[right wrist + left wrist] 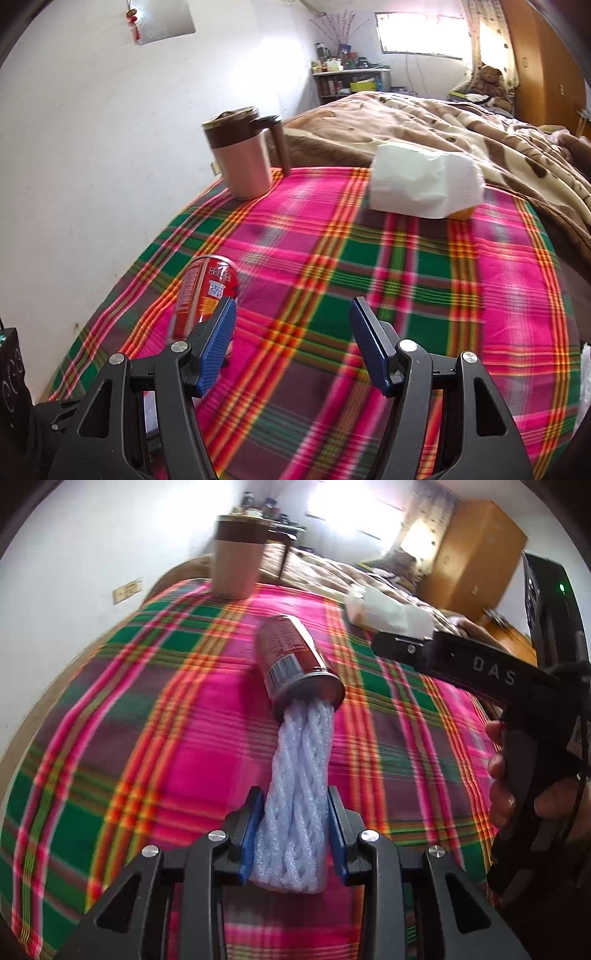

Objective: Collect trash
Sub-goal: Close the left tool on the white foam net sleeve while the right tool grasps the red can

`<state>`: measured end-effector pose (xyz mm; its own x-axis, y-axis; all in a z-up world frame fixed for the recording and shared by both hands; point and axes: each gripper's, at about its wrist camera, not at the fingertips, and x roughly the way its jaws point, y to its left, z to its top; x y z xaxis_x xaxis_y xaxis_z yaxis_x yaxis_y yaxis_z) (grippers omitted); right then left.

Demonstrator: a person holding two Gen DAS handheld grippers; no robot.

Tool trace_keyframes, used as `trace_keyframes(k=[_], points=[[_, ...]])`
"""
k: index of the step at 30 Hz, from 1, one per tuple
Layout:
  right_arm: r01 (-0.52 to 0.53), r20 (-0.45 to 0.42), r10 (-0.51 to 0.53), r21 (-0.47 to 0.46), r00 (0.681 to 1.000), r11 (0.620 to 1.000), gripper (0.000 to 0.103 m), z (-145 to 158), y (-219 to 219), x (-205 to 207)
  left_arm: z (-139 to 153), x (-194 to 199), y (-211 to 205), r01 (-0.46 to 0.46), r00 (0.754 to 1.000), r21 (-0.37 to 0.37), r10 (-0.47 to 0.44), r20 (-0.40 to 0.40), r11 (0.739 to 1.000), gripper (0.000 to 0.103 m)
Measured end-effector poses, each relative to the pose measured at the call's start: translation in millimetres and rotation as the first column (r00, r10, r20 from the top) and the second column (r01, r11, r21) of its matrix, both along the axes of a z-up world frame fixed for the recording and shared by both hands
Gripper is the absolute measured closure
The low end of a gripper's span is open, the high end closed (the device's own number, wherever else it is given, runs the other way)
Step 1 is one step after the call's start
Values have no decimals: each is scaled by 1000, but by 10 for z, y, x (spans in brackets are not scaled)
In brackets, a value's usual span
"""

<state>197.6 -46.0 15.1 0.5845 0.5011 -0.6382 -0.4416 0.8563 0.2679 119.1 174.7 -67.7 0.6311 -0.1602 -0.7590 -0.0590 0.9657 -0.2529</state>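
Plaid blanket [184, 738] | left tool [295, 834] clenched on foam net [299, 775] | right tool [293, 343] released, can [207, 295] beside.

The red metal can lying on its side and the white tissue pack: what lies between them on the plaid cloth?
Nothing: between red metal can and white tissue pack, right wrist view shows only bare plaid cloth.

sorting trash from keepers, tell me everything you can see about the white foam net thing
The foam net is a pale white, soft-looking mesh sleeve of braided foam strands, squashed flat and long. It lies on the plaid blanket; its far end meets the rim of the red can lying on its side, perhaps tucked inside. The left gripper is shut on its near end.
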Motion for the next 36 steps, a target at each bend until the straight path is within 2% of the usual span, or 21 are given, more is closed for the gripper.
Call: trace_keyframes(k=[4, 14, 21, 26, 31, 33, 36], points=[[-29, -8, 29, 10, 1000, 1000, 38, 14, 143, -25, -24, -59, 151, -46, 999, -59, 47, 2, 997, 68], [-68, -48, 69, 5, 997, 998, 38, -59, 522, 18, -22, -123, 372, -119, 993, -40, 119, 11, 992, 68], [-38, -102, 38, 1, 994, 999, 38, -145, 631, 107, -59, -59, 550, -161, 986, -64, 163, 21, 985, 68], [-34, -126, 30, -35, 992, 999, 38, -206, 717, 131, -56, 12, 586, -168, 985, -71, 170, 25, 983, 68], [-20, -139, 16, -26, 990, 999, 38, -250, 692, 100, -56, 31, 591, -175, 984, -77, 178, 26, 981, 68], [-16, -132, 13, -20, 991, 1000, 47, -229, 662, 84, -53, 42, 593, -176, 984, -77, 178, 26, 981, 68], [-8, -110, 3, -47, 994, 999, 49, -215, 631, 42, -42, 42, 576, -177, 983, -67, 179, 27, 982, 68]])
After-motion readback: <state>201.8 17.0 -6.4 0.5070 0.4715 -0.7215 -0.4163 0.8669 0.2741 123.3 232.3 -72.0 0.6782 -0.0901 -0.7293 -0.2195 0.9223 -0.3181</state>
